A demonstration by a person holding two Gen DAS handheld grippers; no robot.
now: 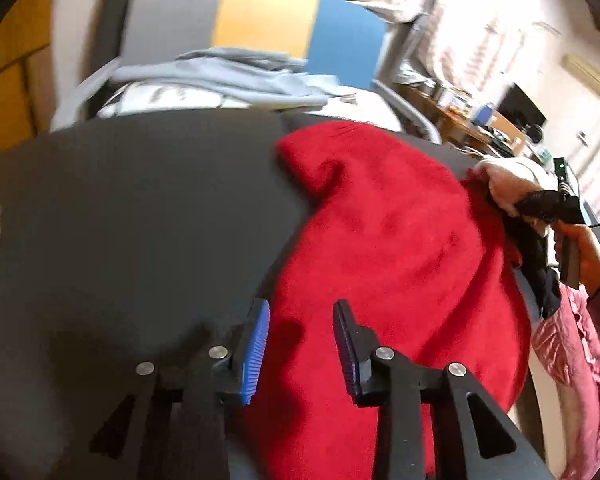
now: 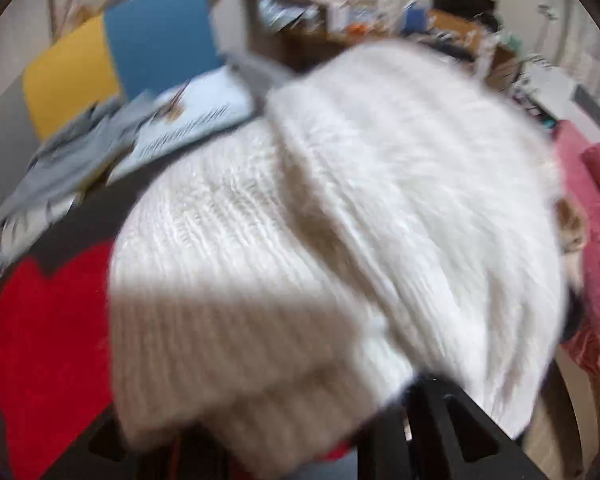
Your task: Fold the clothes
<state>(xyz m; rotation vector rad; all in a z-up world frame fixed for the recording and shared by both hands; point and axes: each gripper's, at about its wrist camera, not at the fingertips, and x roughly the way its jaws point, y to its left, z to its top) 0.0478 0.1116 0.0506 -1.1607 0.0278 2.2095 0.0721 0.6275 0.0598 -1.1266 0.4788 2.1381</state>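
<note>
On the table (image 1: 120, 208) we find the fleece garment (image 1: 388, 248) spread over its right half, while the left half lies bare. Our left gripper (image 1: 300, 344) hovers over the garment's near edge. Behind the table stands a chair (image 1: 260, 20) with folded clothes (image 1: 228, 76) piled on its seat. At the right, the knitted sweater (image 2: 340, 220) drapes over our right gripper (image 1: 540, 208), partly overlapping the fleece garment

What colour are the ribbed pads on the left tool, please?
Blue pads, clearest in the left wrist view.
</note>
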